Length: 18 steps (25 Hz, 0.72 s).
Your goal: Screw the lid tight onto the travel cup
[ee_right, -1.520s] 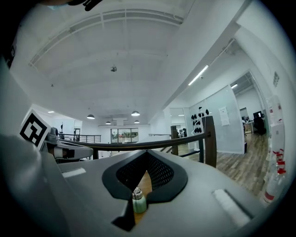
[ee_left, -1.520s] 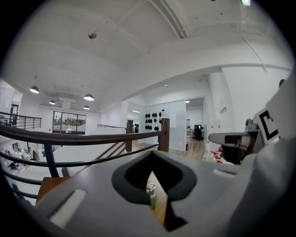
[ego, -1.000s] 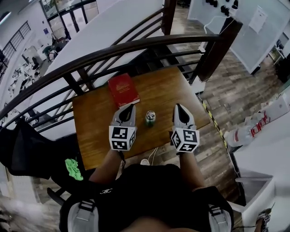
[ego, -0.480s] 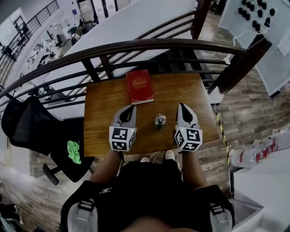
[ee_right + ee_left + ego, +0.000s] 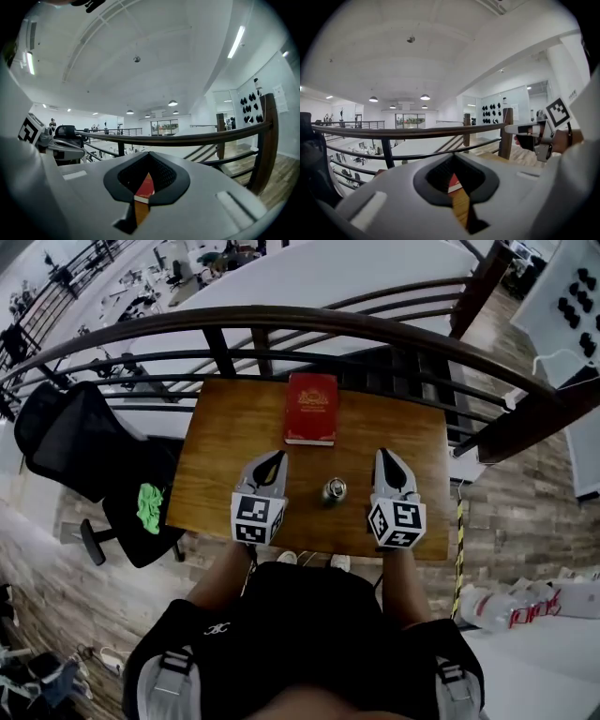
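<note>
The travel cup, small, metallic and seen from above, stands on the wooden table between my two grippers. My left gripper is shut and empty, held above the table a little left of the cup. My right gripper is also shut and empty, a little right of the cup. Neither touches the cup. In the left gripper view the shut jaws point over the table toward the railing, and the right gripper shows at the far right. The right gripper view looks past its shut jaws at a red book.
A red book lies at the table's far edge. A dark metal railing runs just behind the table, with an open drop beyond. A black office chair with a green item stands left of the table. Wood floor lies to the right.
The head view has swung, so table, book and cup now sit more centred and square. Both grippers stay shut on either side of the cup.
</note>
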Available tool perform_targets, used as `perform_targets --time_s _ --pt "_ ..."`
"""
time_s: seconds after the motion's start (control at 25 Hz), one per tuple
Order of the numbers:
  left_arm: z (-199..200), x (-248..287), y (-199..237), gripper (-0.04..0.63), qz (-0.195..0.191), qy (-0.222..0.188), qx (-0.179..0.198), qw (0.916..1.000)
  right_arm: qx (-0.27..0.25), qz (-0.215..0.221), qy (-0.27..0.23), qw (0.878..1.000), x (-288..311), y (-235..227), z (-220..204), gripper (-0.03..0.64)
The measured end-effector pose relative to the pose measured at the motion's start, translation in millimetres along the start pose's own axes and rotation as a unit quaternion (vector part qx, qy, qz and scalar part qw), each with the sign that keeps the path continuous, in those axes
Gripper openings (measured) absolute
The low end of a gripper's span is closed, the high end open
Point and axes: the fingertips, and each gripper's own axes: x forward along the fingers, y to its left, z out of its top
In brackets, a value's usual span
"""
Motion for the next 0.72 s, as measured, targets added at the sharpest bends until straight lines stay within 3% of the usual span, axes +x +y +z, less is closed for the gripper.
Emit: perform_targets --time_s 0.28,0.48,0.6,0.68,0.72 --pt "-18.8 1.6 2.1 0.054 0.049 0.012 -0.025 0.9984 -0.030 0.099 0.023 0.994 23.3 -3.3 -11.1 -0.002" --pt "-32.0 1.0 0.1 0.054 0.051 0.015 -0.042 0.9977 -0.083 0.161 0.033 0.983 34.5 -9.0 -14.5 -0.002" --pt "-43.1 1.5 -5.8 0.086 0.034 0.023 -0.047 0.9981 -0.112 0.211 0.063 0.969 40.2 -10.6 -24.5 -0.002" --pt "-54.4 3.3 -8.6 0.124 0.022 0.036 -0.048 0.9979 -0.120 0.263 0.095 0.953 41.4 -7.2 -34.1 0.000" --pt "-60.6 4.2 -10.3 0.155 0.015 0.043 -0.048 0.9978 -0.123 0.291 0.111 0.942 41.3 -4.4 -38.8 0.039"
